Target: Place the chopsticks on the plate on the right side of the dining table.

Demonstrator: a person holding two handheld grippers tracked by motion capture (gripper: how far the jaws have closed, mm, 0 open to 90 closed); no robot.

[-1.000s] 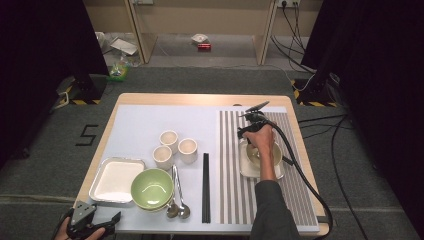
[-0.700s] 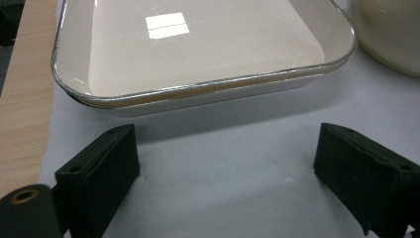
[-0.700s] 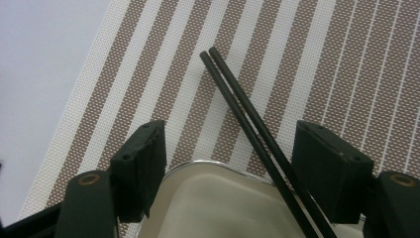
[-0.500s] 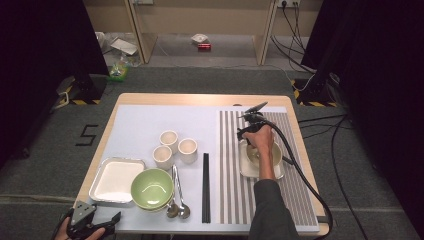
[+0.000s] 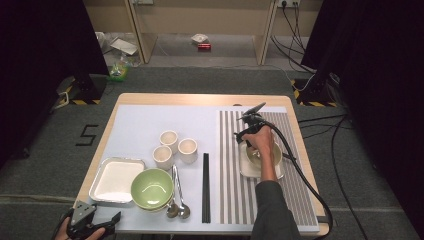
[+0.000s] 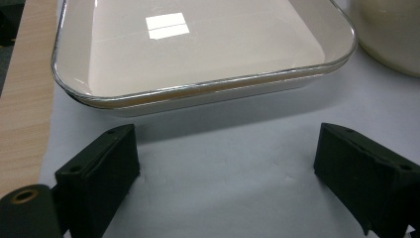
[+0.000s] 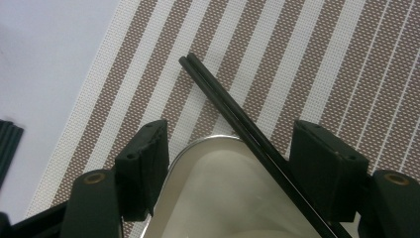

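A wooden table (image 5: 200, 99) stands on grey carpet (image 5: 200, 80), black curtains (image 5: 45, 45) at both sides.

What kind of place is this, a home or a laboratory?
Probably a laboratory or recording studio, not a home: the table stands between black curtains, hazard-striped stand bases sit on the grey floor, and cables run to wall sockets.

The person's hand (image 5: 260, 142) hides most of the bowl (image 5: 274, 156)

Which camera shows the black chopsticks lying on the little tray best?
The right gripper view: the chopsticks lie close up, slanting over the tray rim between the right gripper's open jaws. In the high view the hand covers most of that tray. The left gripper view faces a different tray.
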